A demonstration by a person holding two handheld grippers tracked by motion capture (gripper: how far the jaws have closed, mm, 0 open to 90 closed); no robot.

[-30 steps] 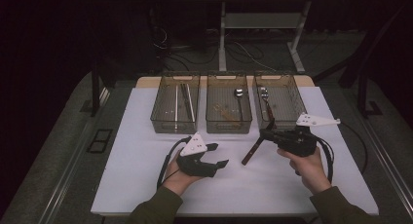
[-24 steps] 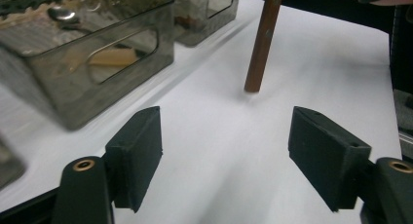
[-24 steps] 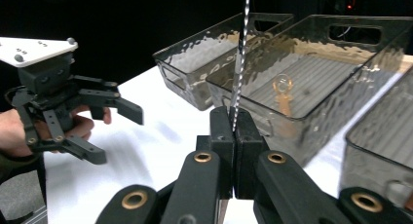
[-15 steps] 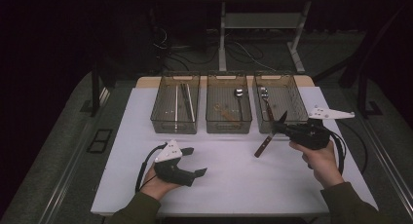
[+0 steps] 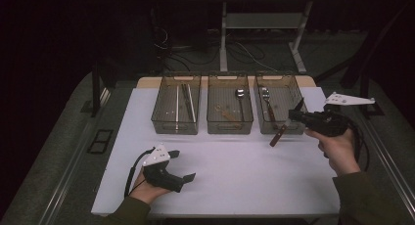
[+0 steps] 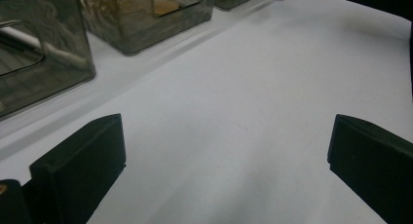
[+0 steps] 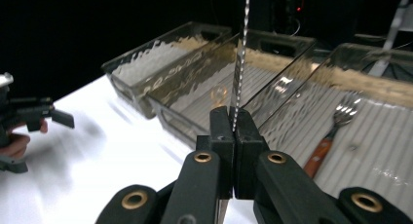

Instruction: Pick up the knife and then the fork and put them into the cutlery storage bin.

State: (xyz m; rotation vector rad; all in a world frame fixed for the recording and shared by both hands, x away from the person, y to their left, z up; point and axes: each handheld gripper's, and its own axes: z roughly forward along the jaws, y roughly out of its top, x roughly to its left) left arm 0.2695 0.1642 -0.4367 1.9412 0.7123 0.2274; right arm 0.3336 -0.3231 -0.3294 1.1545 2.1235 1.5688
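Above the right bin (image 5: pixel 279 110), right gripper (image 5: pixel 297 113) fingers clamped on knife (image 5: pixel 280 133), left gripper (image 5: pixel 182 165) low, fingers just spread apart, empty.

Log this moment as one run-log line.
right gripper: shut on knife, above table | left gripper: open, nothing between jaws | fork: right bin

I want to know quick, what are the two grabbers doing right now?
Left gripper: open, jaws just widened, nothing between them.
Right gripper: shut on a knife, pinching its blade, wooden handle hanging down.
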